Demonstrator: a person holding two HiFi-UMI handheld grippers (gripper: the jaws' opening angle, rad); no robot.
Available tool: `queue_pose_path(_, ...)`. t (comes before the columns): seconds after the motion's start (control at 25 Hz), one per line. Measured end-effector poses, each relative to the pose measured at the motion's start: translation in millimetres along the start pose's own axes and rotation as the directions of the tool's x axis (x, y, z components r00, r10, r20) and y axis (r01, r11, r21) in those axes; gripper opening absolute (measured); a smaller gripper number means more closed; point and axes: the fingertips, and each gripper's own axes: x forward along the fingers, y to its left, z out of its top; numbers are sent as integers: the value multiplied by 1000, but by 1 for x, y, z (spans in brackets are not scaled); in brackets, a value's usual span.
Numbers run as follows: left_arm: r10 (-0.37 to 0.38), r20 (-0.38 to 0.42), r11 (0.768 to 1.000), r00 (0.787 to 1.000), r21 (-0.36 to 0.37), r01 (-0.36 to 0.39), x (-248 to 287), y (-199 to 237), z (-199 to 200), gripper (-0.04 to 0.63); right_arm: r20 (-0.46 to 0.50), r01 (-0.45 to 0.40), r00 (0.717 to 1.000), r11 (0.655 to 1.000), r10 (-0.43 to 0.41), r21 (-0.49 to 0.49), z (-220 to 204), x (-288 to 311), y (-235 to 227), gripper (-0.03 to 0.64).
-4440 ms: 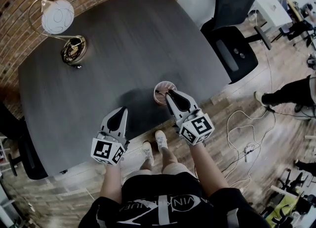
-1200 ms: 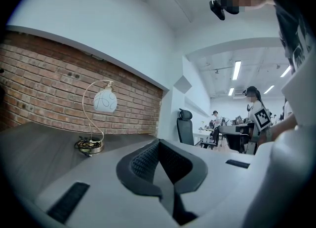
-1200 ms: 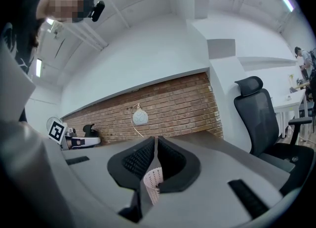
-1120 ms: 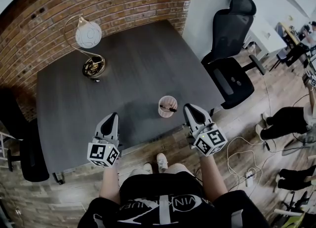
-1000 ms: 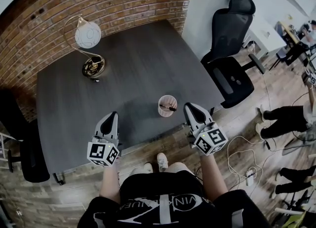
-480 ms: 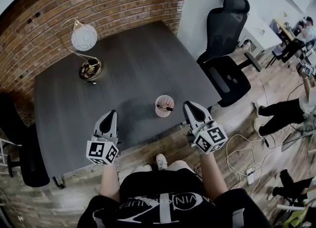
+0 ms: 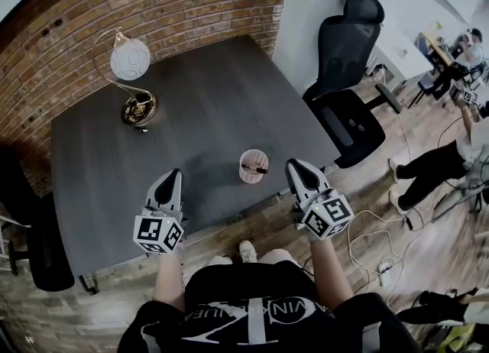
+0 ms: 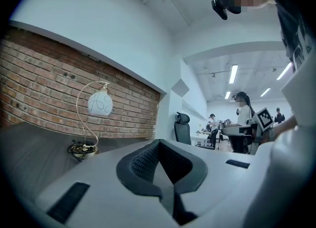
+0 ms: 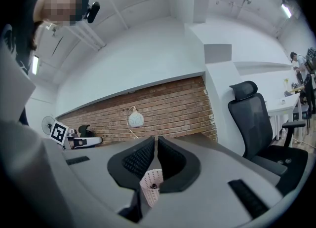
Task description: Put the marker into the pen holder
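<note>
The black marker stands inside the pale pink perforated pen holder near the dark counter's front edge, so the placing looks done. The left tool and right tool flank it, both clenched on nothing. The next move only needs them drawn clear.

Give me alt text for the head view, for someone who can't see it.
A marker sits in the pen holder near the front edge of a dark table. The left hand-held gripper and right hand-held gripper, both shut and empty, flank it. A lamp stands at the far left corner.
</note>
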Motion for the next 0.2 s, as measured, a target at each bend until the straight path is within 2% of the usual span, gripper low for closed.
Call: queue_pose_path(0.2,-1,-2,1000,1000,-3,1,0,-1,1,14,9,3,1000,1000,-3,15,2,-2,1,37)
